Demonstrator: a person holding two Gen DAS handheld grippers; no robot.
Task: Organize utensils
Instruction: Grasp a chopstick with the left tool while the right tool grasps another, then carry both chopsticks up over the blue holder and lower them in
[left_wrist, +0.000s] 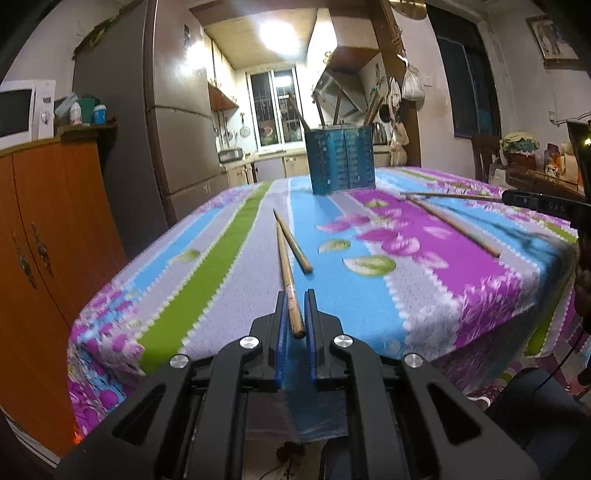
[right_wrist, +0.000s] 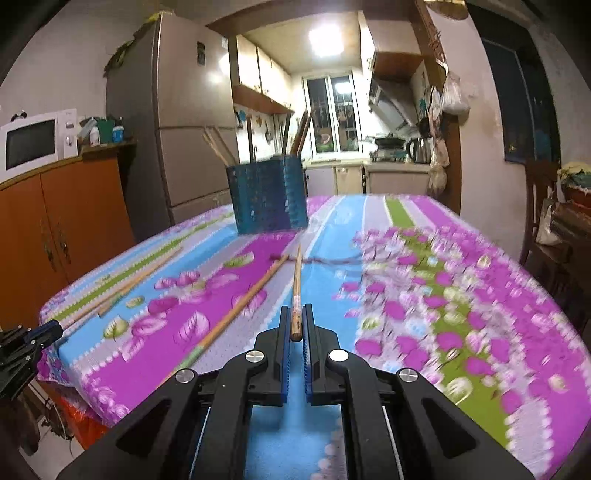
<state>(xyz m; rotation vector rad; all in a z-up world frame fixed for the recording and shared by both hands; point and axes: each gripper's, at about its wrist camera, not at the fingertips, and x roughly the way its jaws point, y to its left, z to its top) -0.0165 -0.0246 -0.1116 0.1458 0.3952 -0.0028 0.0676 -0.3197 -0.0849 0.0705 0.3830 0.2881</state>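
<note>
A blue perforated utensil holder (left_wrist: 340, 159) with several chopsticks in it stands at the far side of the table; it also shows in the right wrist view (right_wrist: 266, 195). My left gripper (left_wrist: 296, 308) is shut on the thick end of a wooden chopstick (left_wrist: 287, 275) that lies along the cloth. A second chopstick (left_wrist: 292, 240) lies crossed beside it. My right gripper (right_wrist: 297, 320) is shut on another chopstick (right_wrist: 296, 286), which points toward the holder. A loose chopstick (right_wrist: 236, 309) lies to its left. Two more chopsticks (right_wrist: 142, 278) lie near the left edge.
The table carries a flowered striped cloth (left_wrist: 207, 266). An orange cabinet (left_wrist: 44, 236) with a microwave (left_wrist: 16, 110) stands left, a fridge (right_wrist: 184, 122) behind. A chair (right_wrist: 543, 210) stands at the right. The right gripper shows at the left view's right edge (left_wrist: 535, 201).
</note>
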